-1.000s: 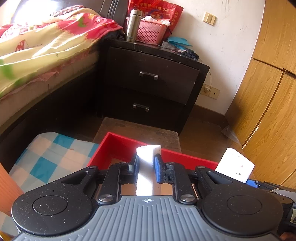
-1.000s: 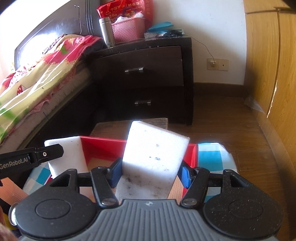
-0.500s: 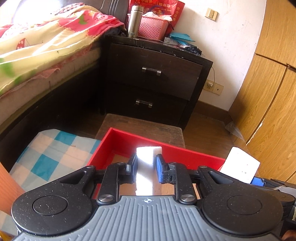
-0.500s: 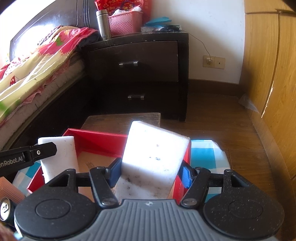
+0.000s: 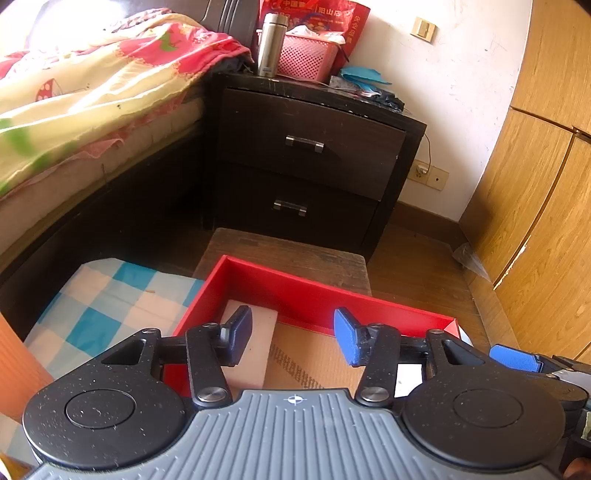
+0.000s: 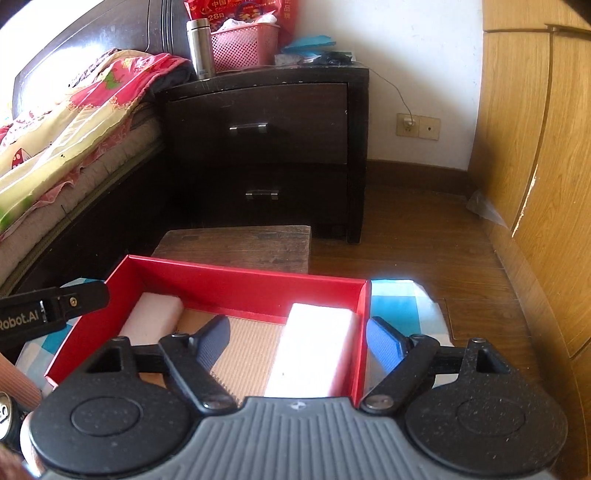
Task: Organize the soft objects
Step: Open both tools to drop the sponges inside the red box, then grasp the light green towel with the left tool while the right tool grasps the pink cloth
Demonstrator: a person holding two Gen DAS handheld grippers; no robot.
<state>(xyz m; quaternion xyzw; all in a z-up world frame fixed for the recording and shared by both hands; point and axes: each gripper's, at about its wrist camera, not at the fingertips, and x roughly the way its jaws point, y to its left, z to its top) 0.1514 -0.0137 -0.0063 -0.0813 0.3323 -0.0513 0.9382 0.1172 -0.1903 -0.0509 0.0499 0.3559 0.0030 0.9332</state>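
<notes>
We find the right gripper (image 6: 295, 347) above the red box (image 6: 236, 280), jaws opening and gripping nothing. One white sponge (image 6: 314, 347) lies by the box's right wall, another (image 6: 153, 315) at the left (both flat on the cardboard floor).

Dark wooden nightstand (image 6: 266, 147) with two drawers, each with a metal handle, standing against the white wall (image 6: 406, 55). On its top: steel flask (image 6: 200, 48), upright, just beside a pink mesh basket (image 6: 243, 46); red printed bag (image 5: 314, 13) behind the basket; blue papers (image 5: 360, 75) to the right. Bed (image 5: 85, 110) at left, covered by a flowered quilt in yellow, pink and green; dark headboard (image 6: 92, 44) behind. Low worn wooden stool (image 6: 240, 245) in front of the nightstand. Blue-and-white checked cloth (image 5: 99, 310) in the foreground. Wall socket (image 6: 417, 125) with a plugged cable. Wooden wardrobe doors (image 6: 535, 147) at right; wooden floor (image 6: 406, 229).
</notes>
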